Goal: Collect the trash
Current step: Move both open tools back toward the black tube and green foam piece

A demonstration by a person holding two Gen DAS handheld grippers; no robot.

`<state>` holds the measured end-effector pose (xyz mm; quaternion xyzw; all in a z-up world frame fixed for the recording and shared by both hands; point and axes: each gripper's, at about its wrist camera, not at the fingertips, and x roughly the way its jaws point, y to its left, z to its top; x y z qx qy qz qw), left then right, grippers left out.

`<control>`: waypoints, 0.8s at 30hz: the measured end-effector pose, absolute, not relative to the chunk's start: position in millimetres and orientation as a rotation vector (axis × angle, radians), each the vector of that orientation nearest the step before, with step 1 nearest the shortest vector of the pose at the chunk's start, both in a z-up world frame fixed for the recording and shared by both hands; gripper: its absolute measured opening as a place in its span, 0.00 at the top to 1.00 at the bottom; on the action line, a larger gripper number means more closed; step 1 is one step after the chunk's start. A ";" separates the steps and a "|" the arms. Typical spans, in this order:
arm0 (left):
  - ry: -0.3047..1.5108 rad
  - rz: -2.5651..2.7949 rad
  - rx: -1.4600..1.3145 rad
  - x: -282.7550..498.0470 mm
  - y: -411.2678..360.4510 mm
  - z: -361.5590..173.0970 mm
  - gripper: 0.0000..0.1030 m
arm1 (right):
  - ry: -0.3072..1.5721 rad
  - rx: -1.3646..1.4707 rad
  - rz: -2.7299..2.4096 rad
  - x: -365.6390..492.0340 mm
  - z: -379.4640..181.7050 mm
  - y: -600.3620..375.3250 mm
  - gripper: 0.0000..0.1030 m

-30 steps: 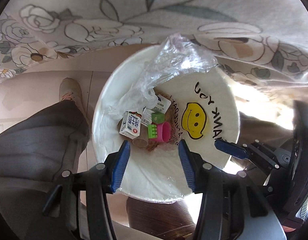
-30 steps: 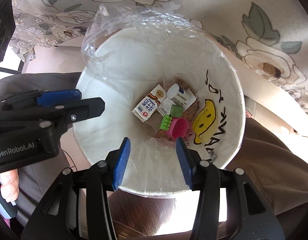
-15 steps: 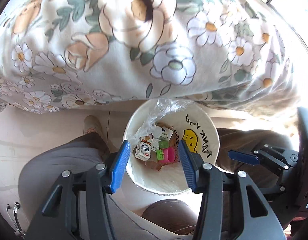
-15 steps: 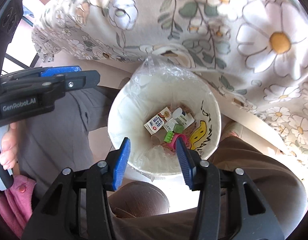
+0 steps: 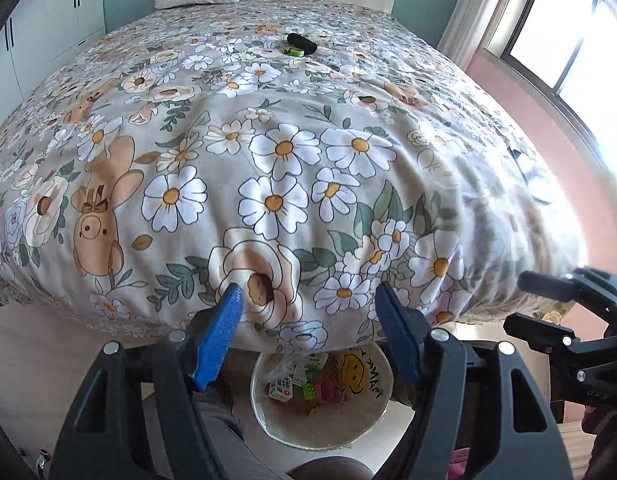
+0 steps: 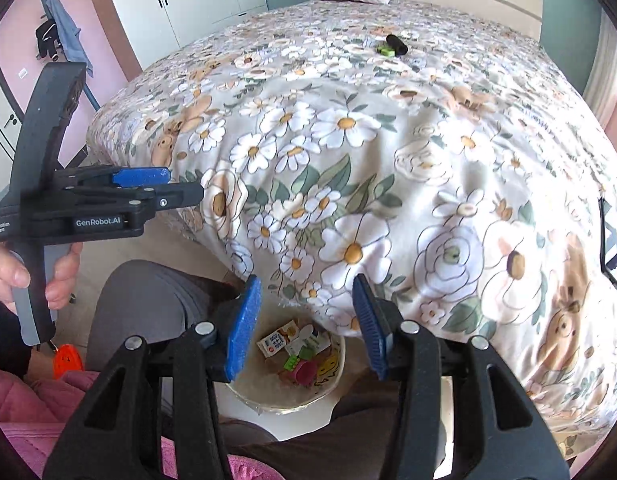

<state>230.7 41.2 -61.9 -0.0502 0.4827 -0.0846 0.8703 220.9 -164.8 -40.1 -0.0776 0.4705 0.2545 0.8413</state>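
Landmark: a bed with a flowered cover [image 5: 276,168] fills both wrist views; every place below is given from it.
Bin: a white trash bin [image 5: 268,412] with a yellow smiley print stands on the floor at the bed's near edge, partly tucked under the overhanging cover, between the person's knees.
Bin contents: a small milk carton [image 6: 277,338], a green block and a pink piece lie at the bottom.
Trash left: a black cylinder [image 5: 302,43] and a small green item [image 5: 293,51] touching it lie far up the bed, toward the folded pink bedding by the headboard.
Left gripper: the left gripper [image 5: 308,334] hangs above the bed's near edge, tilted downward; its jaws have just been opening, stand released, and nothing is between them.
Right gripper: the right gripper [image 6: 306,326] is alongside, tilted the same way, jaws parted and holding nothing.
Hand: the person's left hand [image 6: 28,268] wraps its gripper's handle, seen off the bed's left side.
Step in hand: judged to be reaching out for the next piece after a drop into the bin.
Doing it well: carry one gripper well up the bed, come down with the jaws straddling the black cylinder across its narrow width, and close before lifting, since a round piece may roll on soft cloth.
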 end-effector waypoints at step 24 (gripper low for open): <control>0.835 -0.143 0.078 499.4 26.4 -22.0 0.17 | 0.824 -0.171 0.508 566.4 46.0 -151.9 0.39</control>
